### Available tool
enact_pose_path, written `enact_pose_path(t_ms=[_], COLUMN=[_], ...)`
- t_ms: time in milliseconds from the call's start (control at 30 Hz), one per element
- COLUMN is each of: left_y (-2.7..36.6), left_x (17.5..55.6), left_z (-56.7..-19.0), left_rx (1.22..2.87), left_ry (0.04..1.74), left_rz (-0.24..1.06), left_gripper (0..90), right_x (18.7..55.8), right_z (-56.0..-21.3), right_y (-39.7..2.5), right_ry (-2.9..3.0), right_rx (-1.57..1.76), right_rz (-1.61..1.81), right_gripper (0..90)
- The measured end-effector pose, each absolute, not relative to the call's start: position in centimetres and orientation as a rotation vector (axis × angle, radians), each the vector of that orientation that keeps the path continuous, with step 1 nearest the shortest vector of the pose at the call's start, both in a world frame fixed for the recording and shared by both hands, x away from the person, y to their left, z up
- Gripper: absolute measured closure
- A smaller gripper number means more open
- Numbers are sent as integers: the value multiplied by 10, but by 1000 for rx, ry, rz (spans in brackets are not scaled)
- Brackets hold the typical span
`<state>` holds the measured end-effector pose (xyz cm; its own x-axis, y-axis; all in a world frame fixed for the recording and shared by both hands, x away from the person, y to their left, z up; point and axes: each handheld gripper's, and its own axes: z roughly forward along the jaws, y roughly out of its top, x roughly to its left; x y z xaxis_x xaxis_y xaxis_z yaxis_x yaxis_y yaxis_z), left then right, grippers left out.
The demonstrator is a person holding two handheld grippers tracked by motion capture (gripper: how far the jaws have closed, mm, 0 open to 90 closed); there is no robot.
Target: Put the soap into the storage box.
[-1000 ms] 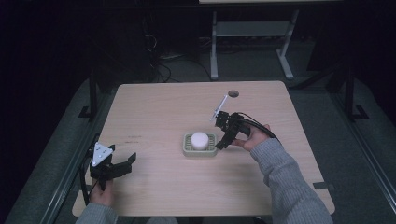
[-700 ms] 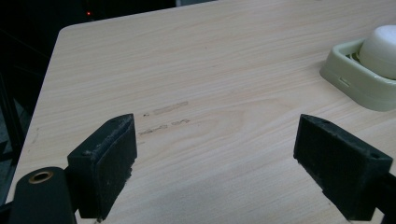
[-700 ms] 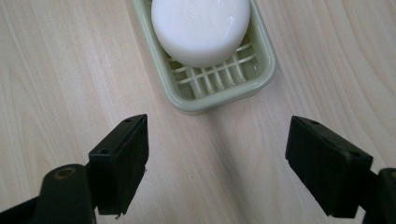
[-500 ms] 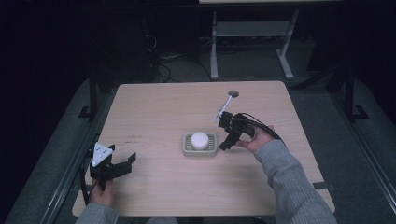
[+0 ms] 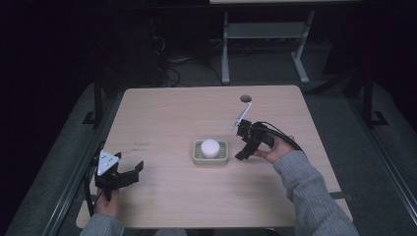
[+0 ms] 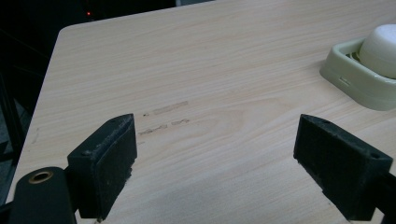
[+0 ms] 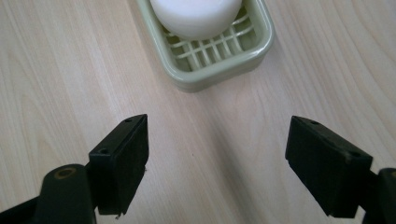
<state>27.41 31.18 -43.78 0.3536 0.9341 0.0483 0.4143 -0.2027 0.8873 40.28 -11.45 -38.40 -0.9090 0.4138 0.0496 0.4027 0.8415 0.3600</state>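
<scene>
A pale green soap dish point(image 5: 222, 158) sits near the middle of the wooden table, with a round white soap bar point(image 5: 210, 146) lying in it. My right gripper point(image 5: 242, 143) is just to the dish's right, held by a hand in a grey sleeve. Its jaws are open and point at the dish. In the right gripper view the soap dish point(image 7: 219, 65) and soap point(image 7: 196, 16) lie a short way ahead of the open, empty right gripper point(image 7: 217, 142). My left gripper point(image 5: 132, 173) rests open at the table's front left. The left gripper point(image 6: 215, 144) sees the dish point(image 6: 355, 84) far off to the right.
A dark round cable hole point(image 5: 245, 98) marks the table's far right part. Faint scuff marks point(image 6: 168, 116) lie on the wood ahead of the left gripper. Beyond the far edge a metal table frame point(image 5: 265, 34) stands on the dark floor.
My right gripper has drawn back a little to the right, away from the soap dish, jaws staying open. The left gripper, dish and soap have not moved.
</scene>
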Motion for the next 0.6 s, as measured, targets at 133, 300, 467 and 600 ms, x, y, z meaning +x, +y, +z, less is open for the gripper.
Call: enact_pose_path(t_ms=[133,300,467,600], left_y=[312,312,311,311], left_x=[274,274,274,274], left_z=[-438,-438,-438,-438], left_rx=[1785,1788,1788,1786], left_ry=[1192,1191,1189,1192], left_rz=[784,784,785,784], left_gripper=[129,129,129,129], right_x=[402,400,399,397], right_z=[-382,-382,-384,-384], right_y=[-117,-121,-126,-130], right_ry=[2978,2974,2971,2970], right_rx=[665,668,686,694], right_rz=[582,592,595,600], right_gripper=[209,209,209,209])
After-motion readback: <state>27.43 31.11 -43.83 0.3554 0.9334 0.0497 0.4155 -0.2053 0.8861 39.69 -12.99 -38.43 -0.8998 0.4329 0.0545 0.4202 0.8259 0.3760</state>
